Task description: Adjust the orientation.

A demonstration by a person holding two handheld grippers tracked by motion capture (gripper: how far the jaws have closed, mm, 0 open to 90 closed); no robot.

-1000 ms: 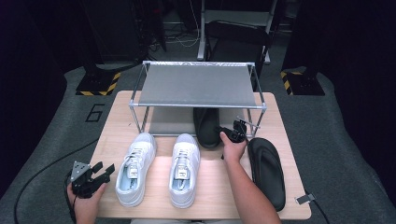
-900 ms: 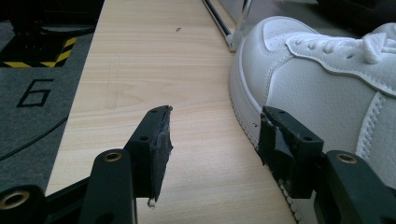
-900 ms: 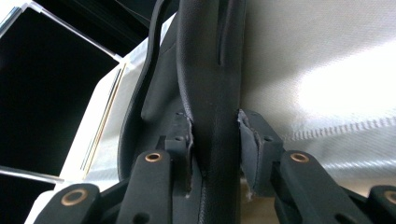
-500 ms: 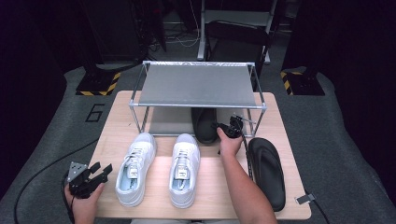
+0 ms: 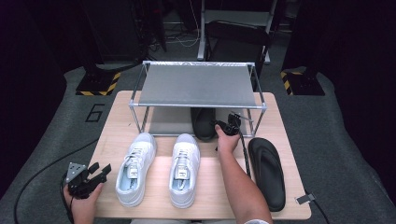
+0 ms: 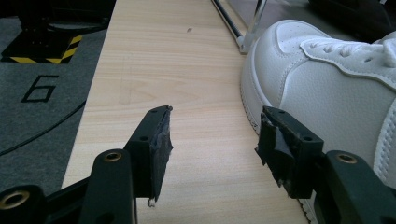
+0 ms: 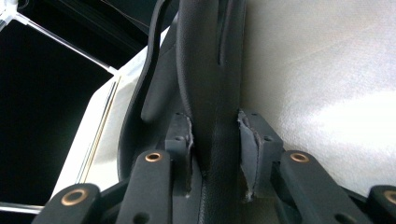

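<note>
A black flip-flop (image 5: 204, 122) lies half under the metal shoe rack (image 5: 196, 87), its heel poking out in front. My right gripper (image 5: 226, 126) is shut on that flip-flop's edge (image 7: 211, 93), the sole pinched between both pads. A second black flip-flop (image 5: 267, 171) lies flat on the table at the right. Two white sneakers (image 5: 135, 168) (image 5: 183, 169) stand side by side in the middle. My left gripper (image 5: 95, 173) is open at the front left corner, just left of the left sneaker (image 6: 327, 88), nothing between its jaws (image 6: 212, 149).
The wooden table (image 5: 112, 126) has bare board left of the sneakers. The rack's legs (image 6: 250, 28) stand close behind the left sneaker. Cables trail off the table at the front left and right. Dark floor with a "6" mark (image 5: 95, 113) surrounds it.
My right gripper has pushed the black flip-flop a little farther back under the rack. The left gripper has stayed where it was.
</note>
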